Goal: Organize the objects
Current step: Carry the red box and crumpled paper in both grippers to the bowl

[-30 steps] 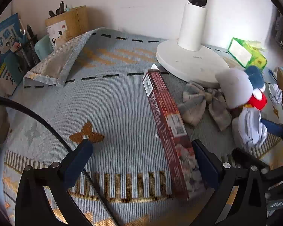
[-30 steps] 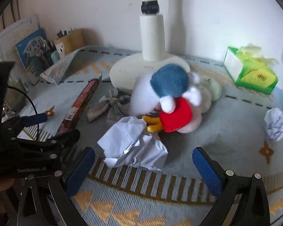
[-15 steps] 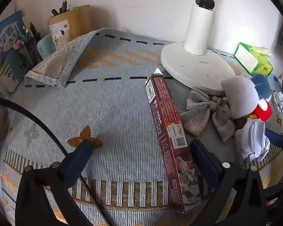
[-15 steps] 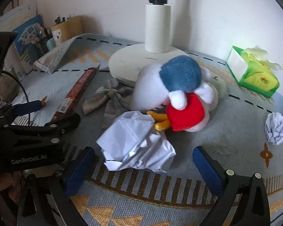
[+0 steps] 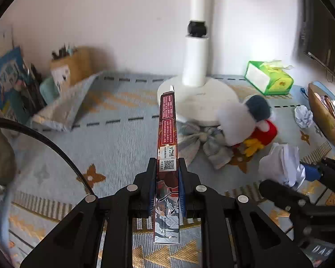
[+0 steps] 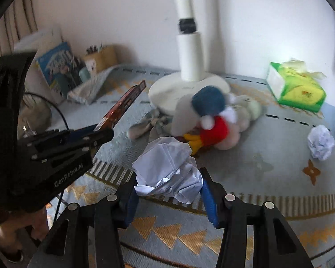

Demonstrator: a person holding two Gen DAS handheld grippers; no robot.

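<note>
You've got the long dark-red box [image 5: 168,147] clamped edge-up, its far end aimed at the desk's back edge — printed labels and a QR code face up. The crumpled white paper [image 6: 167,174] sits bunched between blue pads near the desk's front edge.

Black gripper frames; blue fingers [image 6: 208,203]; silver screws; white "GenRobot.AI" lettering

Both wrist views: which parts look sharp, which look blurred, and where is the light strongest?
Left wrist view: the long red box in the left gripper is sharp, the stuffed toy and pen holder smear. Right wrist view: the crumpled paper between the closing right gripper is sharp, the toy is blurred, and the tissue box glares brightest.
</note>
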